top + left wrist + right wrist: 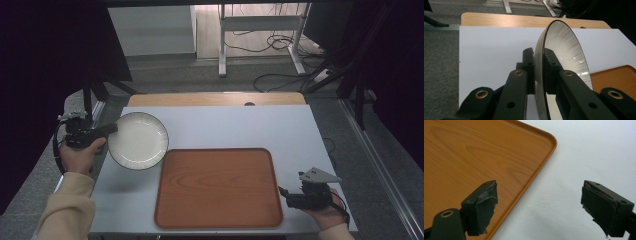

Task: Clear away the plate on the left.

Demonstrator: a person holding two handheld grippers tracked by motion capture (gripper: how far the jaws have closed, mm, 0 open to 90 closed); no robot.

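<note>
Looks like a lab or test room, not anyone's home. The table (210,125) has a plain white sheet over it on grey carpet (200,75), black curtains (50,50) hang on the left and right, and at the far side there's a metal desk frame (260,30) with loose cables (280,45) all over the floor.

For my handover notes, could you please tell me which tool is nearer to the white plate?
Left. The left tool is shut on the white plate at its rim, by the table's left edge. The right tool is open, apart from it, beyond the wooden tray.
</note>
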